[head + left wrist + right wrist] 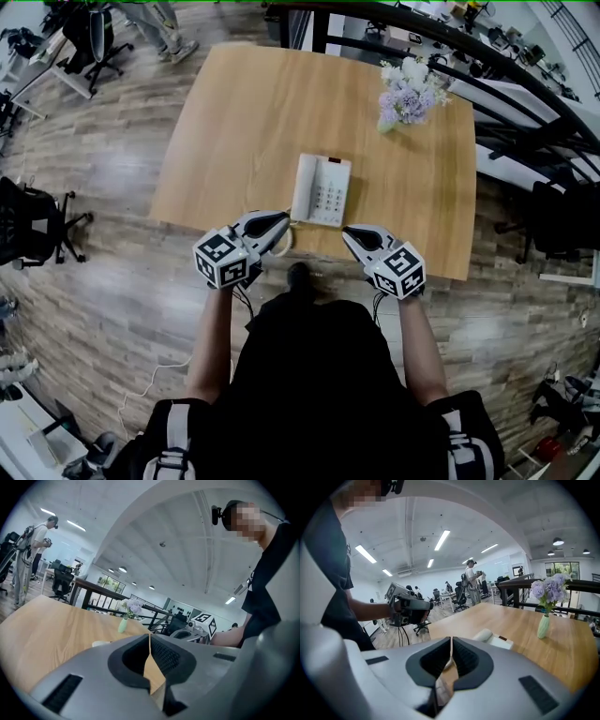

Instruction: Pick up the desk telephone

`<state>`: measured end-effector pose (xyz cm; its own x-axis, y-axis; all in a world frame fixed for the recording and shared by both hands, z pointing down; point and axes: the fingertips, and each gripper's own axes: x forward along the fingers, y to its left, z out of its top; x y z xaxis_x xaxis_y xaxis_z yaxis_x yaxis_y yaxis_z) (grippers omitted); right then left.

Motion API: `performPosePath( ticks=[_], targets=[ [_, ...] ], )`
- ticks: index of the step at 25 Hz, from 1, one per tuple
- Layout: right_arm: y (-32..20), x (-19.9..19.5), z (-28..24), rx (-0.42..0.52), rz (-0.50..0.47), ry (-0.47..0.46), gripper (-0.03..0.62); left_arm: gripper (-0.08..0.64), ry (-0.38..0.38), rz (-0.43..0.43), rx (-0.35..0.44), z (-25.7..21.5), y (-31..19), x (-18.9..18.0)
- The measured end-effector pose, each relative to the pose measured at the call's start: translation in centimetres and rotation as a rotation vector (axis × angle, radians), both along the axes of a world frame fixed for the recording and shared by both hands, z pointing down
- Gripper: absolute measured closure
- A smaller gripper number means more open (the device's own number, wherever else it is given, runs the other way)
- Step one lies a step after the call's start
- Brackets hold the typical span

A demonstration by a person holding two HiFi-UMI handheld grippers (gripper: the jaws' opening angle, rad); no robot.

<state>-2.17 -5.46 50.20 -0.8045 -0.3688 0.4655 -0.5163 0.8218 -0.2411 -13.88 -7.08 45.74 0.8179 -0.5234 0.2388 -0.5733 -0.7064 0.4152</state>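
- Pale wooden tabletop (pixel 234 131) ran up to where the person stood. Both tools hovered at its near edge, one on each side of the thing to be picked up.
- Nearest the person, the left hand-held gripper (pixel 284 220) was clenched, its jaws pressed together with nothing between them. Only bare wood showed past them in its own view.
- Beside it, the right hand-held gripper (pixel 348 232) was likewise clamped together and empty, angled inward toward the other.
- Just beyond their tips lay the telephone (pixel 322 190), flat on the tabletop close to the near edge and between the two tools. The left tip sat right at its near left corner and the right tip just beside its near right corner. Whether either one touched it I could not tell.
- Its handset (pixel 305 186) rested in the cradle along the left side, with the keypad (pixel 330 198) to the right of it.
- To my eye the pickup had not yet begun: the set lay flat, nothing gripped it, and no part of it was raised. What remained, I judged, was parting the jaws, closing on the body or bracing it from both sides, and lifting.
- Farther back, toward the far right corner, stood a vase (pixel 405 94) of pale purple flowers, well apart from the phone.
- Beyond the tabletop were plank floor (pixel 112 272), a black office chair (pixel 37 230) off to the left, and a dark railing (pixel 450 52) along the far right.
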Motion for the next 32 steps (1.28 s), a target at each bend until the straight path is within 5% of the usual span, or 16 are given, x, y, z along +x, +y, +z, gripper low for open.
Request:
performPosePath(
  ticks=[14,25,32],
  targets=[
    [0.0,-0.4,1.0,-0.028,0.128,0.010,0.566,0.537,0.076,0.091,-0.027,1.5,-1.2,-1.1],
    [-1.6,-0.8,1.6,-0.031,0.092,0.041,0.566,0.457,0.077,0.054,-0.075,2.7,-2.7,-1.7],
    [-2.8,-1.3,1.8,-0.116,0.065,-0.094,0.531,0.425,0.070,0.055,-0.125,4.4,-3.9,-1.6]
  ],
)
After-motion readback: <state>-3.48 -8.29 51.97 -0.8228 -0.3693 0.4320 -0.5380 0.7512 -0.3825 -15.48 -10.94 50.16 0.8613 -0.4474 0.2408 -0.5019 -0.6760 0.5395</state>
